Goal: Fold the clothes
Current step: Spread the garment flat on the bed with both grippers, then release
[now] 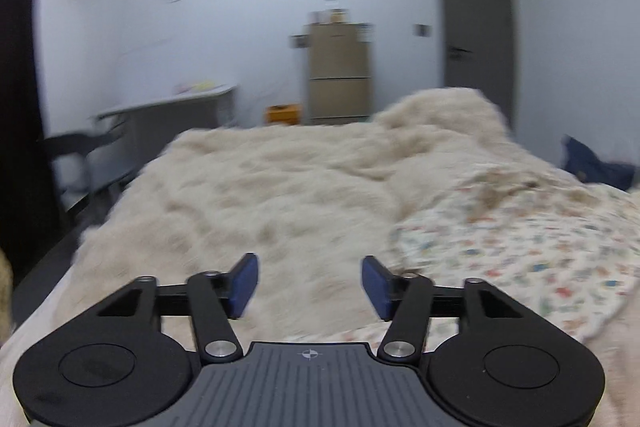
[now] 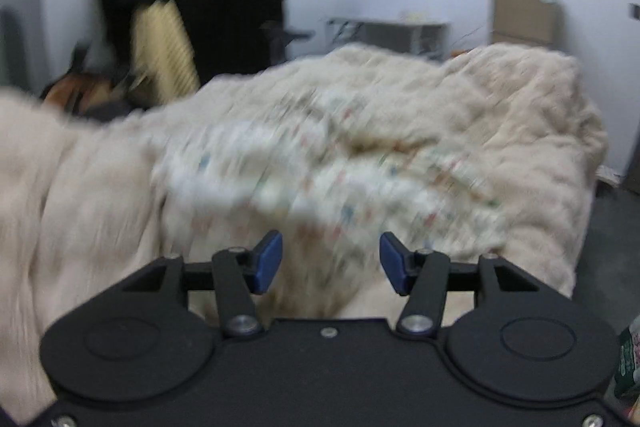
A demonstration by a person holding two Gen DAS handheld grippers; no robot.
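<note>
We see no fold done yet. The printed garment (image 1: 516, 239) lies rumpled on the fluffy blanket (image 1: 256, 187), near and to the right in the left wrist view, dead ahead in the blurred right wrist view. Left gripper (image 1: 310, 287) and right gripper (image 2: 331, 263) both spread wide, holding nothing. All folding remains, we judge.

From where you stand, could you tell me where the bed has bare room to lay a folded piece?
The plain fleece blanket lies bare left of the patterned garment, ahead of the open left gripper. The right side is crowded: the garment spreads before the open right gripper, and the blanket bunches up behind it.
</note>
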